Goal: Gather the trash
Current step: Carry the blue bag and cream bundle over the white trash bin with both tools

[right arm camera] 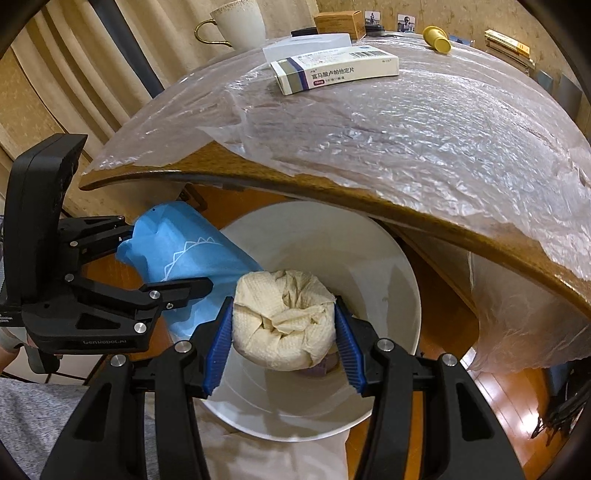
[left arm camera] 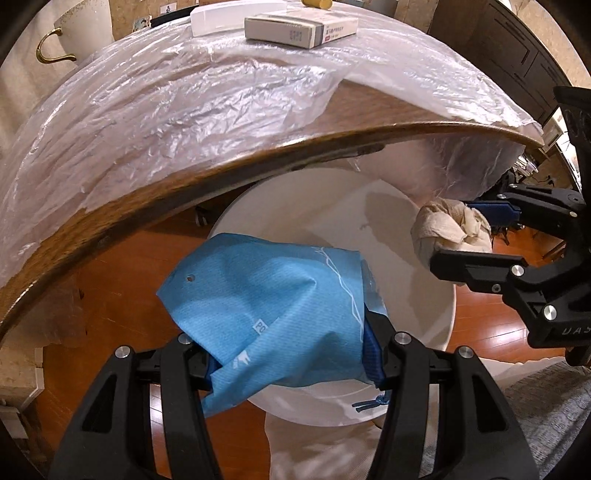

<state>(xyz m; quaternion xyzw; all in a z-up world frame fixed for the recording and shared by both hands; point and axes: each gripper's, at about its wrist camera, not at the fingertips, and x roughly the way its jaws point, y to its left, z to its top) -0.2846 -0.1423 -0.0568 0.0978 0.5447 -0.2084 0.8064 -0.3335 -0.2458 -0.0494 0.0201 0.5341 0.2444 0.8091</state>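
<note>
A white round bin [left arm camera: 436, 295] [right arm camera: 402, 273] stands on the floor below the table edge. My left gripper [left arm camera: 291, 354] is shut on a crumpled blue wrapper [left arm camera: 266, 306], held over the bin's near-left rim; the right wrist view shows that blue wrapper [right arm camera: 181, 247] in the left gripper [right arm camera: 166, 258]. My right gripper [right arm camera: 282, 347] is shut on a wad of cream paper towel [right arm camera: 284, 321] above the bin's opening. In the left wrist view the paper towel wad [left arm camera: 447, 229] sits in the right gripper [left arm camera: 469, 236] at the right.
A wooden table [left arm camera: 229, 162] [right arm camera: 236, 173] covered with clear plastic film [left arm camera: 192, 92] [right arm camera: 424, 122] overhangs the bin. On it lie a medicine box [left arm camera: 299, 27] [right arm camera: 332, 68], a white mug [right arm camera: 236, 22], a yellow cap [right arm camera: 437, 38]. Wooden floor [left arm camera: 122, 291] surrounds the bin.
</note>
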